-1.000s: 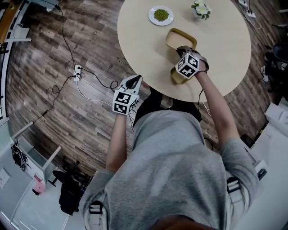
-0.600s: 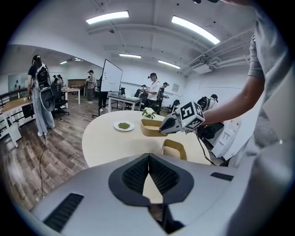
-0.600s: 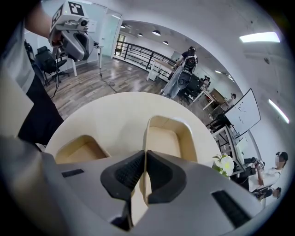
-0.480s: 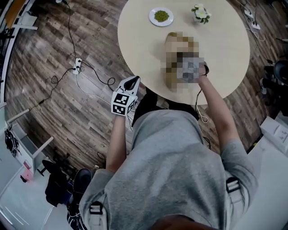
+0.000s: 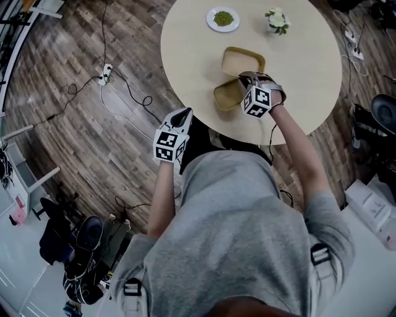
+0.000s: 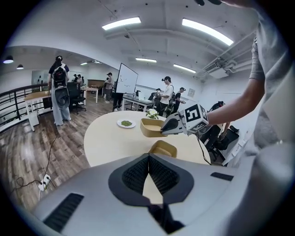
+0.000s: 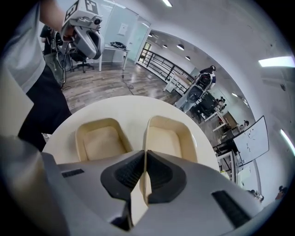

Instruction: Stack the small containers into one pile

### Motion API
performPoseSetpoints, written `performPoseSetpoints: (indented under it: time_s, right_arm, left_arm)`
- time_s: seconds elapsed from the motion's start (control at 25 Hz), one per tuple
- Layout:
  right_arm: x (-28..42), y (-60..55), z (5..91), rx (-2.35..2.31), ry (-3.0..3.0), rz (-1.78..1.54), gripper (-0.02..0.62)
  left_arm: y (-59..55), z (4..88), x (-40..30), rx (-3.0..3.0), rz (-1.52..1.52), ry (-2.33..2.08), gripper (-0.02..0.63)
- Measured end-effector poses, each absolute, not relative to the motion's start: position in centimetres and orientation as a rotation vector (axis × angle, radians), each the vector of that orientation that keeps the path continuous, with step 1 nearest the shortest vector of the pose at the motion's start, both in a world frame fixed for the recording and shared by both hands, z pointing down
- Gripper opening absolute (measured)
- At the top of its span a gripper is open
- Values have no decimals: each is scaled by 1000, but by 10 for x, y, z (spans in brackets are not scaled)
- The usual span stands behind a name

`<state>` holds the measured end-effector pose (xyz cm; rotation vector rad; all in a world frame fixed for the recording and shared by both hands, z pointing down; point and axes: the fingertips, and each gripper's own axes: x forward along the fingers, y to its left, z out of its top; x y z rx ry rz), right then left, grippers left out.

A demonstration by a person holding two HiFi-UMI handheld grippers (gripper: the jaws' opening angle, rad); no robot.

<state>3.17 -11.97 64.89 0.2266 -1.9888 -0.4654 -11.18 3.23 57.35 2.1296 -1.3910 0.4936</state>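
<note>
Left gripper (image 5: 182, 114): nearest to us, lower left of the table edge in the head view, out over the wood plank floor (image 5: 93, 142). Its own view has the two ribbed pads meeting at the tips (image 6: 149, 159), pinched together on nothing at all.

Right gripper (image 5: 249, 78): over the near side of the round table (image 5: 297, 62), marker cube up. Its jaws are clamped tight, with a thin tan wall running between them (image 7: 145, 154).

Held container (image 5: 243, 60): that wall belongs to this shallow tan tub, gripped by its rim. The left gripper view shows it at centre frame, lifted clear of the tabletop (image 6: 151, 127), with the right gripper (image 6: 165, 130) coming in from the right.

Second container (image 5: 228, 96): same tan tub, open side up, resting on the table just below and left of the held one. In the right gripper view it sits left of the jaws (image 7: 99, 140), beside the held container (image 7: 168, 136), not inside it.

Small white plate (image 5: 223, 18): far side of the table, upper centre, with a heap of something green on it.

Potted flowers (image 5: 276, 18): small white pot, right of the plate, well apart from both tubs.

Power strip (image 5: 106, 74): on the floor at upper left, black cables trailing off it.

Background: the left gripper view shows an open office, a person with a backpack (image 6: 59, 90) standing at far left, and a whiteboard (image 6: 125, 80) beyond the table.
</note>
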Motion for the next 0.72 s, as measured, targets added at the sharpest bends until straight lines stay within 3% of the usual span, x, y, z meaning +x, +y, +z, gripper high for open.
performPoseSetpoints:
  time_s: [0.72]
  right_arm:
    - [57, -44, 649, -29, -2016, -662, 21]
  left_arm:
    - [90, 570, -66, 2033, 435, -1546, 18]
